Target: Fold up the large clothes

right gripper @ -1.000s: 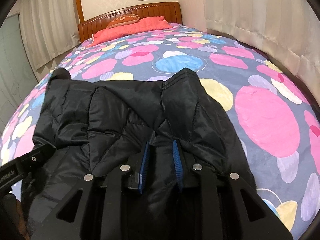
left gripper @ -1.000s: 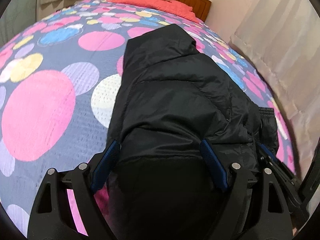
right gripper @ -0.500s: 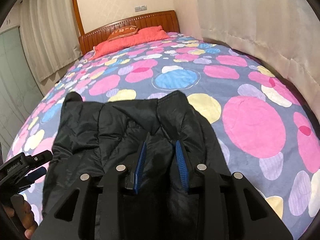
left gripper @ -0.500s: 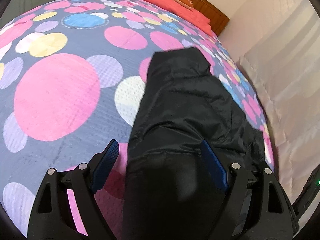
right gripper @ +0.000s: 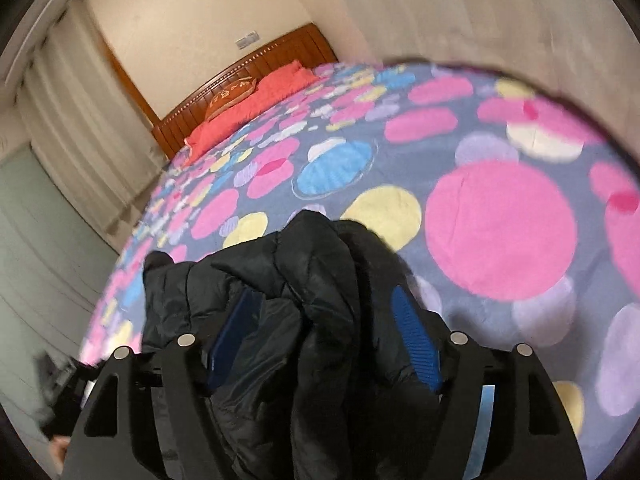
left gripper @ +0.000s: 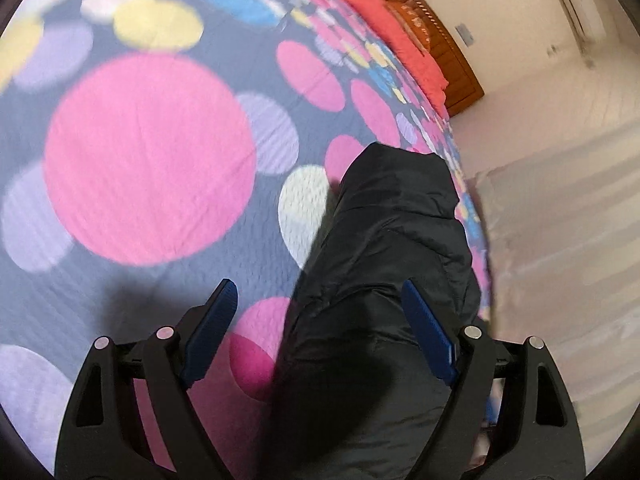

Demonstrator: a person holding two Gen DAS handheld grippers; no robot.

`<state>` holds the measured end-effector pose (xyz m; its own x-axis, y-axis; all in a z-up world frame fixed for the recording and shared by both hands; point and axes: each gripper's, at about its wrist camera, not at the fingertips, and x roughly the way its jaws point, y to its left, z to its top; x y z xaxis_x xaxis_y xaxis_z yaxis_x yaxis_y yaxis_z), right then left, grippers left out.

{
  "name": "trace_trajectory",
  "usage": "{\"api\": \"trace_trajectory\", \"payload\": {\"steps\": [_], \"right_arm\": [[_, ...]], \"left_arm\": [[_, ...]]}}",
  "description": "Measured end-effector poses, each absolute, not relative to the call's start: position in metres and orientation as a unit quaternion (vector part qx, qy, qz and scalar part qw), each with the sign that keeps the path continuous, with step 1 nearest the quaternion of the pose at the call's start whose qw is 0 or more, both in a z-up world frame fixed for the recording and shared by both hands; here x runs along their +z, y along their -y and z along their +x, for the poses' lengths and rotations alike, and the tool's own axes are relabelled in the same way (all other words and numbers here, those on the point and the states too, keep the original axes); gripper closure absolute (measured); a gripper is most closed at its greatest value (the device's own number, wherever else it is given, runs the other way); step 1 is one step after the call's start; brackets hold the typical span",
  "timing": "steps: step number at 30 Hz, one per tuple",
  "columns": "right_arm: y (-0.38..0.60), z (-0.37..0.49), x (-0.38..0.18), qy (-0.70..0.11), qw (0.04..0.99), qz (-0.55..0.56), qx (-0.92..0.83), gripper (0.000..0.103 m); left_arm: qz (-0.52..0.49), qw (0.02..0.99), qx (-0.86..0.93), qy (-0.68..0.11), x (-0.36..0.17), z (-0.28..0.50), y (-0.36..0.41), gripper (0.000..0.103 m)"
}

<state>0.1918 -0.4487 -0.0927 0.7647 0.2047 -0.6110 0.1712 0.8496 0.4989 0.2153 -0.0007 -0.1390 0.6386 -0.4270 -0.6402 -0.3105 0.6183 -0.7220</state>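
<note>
Your left hand-held gripper is spread wide, with the black jacket lying between its blue pads, on the spotty bed. Your right hand-held gripper is wide apart too, with bunched jacket folds between its pads.

Bed with polka-dot bedspread, wooden headboard at its far edge, red pillows against it. Cream walls, pleated curtains.
</note>
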Motion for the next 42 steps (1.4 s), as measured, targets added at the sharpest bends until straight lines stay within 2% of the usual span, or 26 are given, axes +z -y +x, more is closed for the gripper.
{"api": "trace_trajectory", "payload": {"steps": [5, 12, 14, 19, 22, 24, 25, 26, 29, 34, 42], "right_arm": [[0.469, 0.206, -0.123, -0.373, 0.871, 0.317, 0.022, 0.032], [0.487, 0.215, -0.171, -0.397, 0.813, 0.418, 0.085, 0.031], [0.487, 0.218, -0.187, -0.4, 0.786, 0.457, 0.117, 0.028], [0.47, 0.221, -0.184, -0.408, 0.803, 0.412, 0.138, 0.023], [0.454, 0.223, -0.182, -0.418, 0.817, 0.372, 0.14, 0.024], [0.449, 0.223, -0.183, -0.422, 0.819, 0.363, 0.138, 0.029], [0.447, 0.223, -0.184, -0.426, 0.82, 0.357, 0.134, 0.043], [0.444, 0.223, -0.185, -0.43, 0.819, 0.355, 0.133, 0.051], [0.44, 0.222, -0.186, -0.426, 0.812, 0.375, 0.139, 0.064], [0.434, 0.214, -0.179, -0.403, 0.813, 0.394, 0.144, 0.071], [0.403, 0.222, -0.158, -0.377, 0.809, 0.412, 0.186, 0.072]], "left_arm": [[-0.481, 0.759, -0.072, -0.433, -0.164, 0.215, 0.001, 0.014], [-0.454, 0.762, -0.147, -0.438, -0.174, 0.225, 0.026, 0.009], [-0.449, 0.754, -0.173, -0.448, -0.178, 0.23, 0.036, 0.009], [-0.42, 0.757, -0.202, -0.459, -0.178, 0.239, 0.056, 0.008], [-0.415, 0.752, -0.213, -0.465, -0.178, 0.243, 0.06, 0.008], [-0.404, 0.755, -0.221, -0.467, -0.177, 0.244, 0.066, 0.009], [-0.402, 0.755, -0.223, -0.467, -0.177, 0.243, 0.068, 0.012], [-0.4, 0.755, -0.225, -0.468, -0.176, 0.244, 0.07, 0.013], [-0.397, 0.755, -0.23, -0.468, -0.174, 0.245, 0.074, 0.017], [-0.391, 0.757, -0.239, -0.466, -0.164, 0.249, 0.077, 0.023], [-0.365, 0.781, -0.24, -0.446, -0.135, 0.256, 0.049, 0.024]]}}
